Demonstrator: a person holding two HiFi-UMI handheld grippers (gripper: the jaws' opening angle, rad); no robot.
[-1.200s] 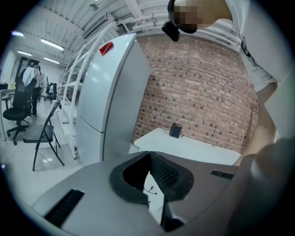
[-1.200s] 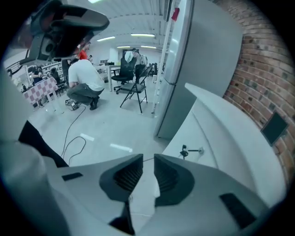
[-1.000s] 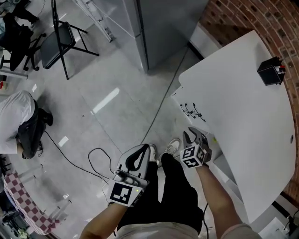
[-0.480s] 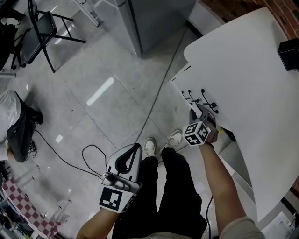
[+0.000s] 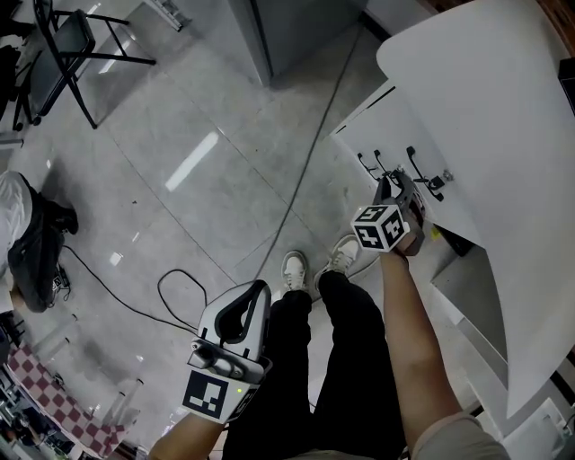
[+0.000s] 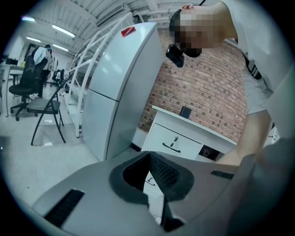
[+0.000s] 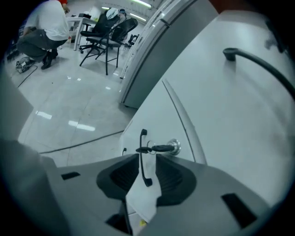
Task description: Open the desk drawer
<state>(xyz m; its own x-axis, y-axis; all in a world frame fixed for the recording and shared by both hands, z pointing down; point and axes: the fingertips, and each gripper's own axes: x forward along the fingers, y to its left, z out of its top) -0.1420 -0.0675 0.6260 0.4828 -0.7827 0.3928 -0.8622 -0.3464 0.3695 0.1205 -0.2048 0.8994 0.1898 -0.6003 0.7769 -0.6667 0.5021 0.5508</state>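
The white desk fills the right of the head view, its drawer fronts facing the floor side, with black handles. My right gripper is at those fronts. In the right gripper view a thin black drawer handle stands between the jaws of that gripper. They are closing, but the pads are apart from it. A key sits in the lock just beyond. My left gripper hangs low over the floor, tips together and empty; in its own view the desk drawers lie ahead.
A tall grey cabinet stands beyond the desk. A folding chair and a crouching person are at the left. A black cable snakes over the tiled floor. The wearer's shoes are just left of the drawers.
Both grippers have sunk. The right one moved from the desk edge in to the drawer front, and its jaws now straddle a handle. The left one dropped toward the picture's bottom.
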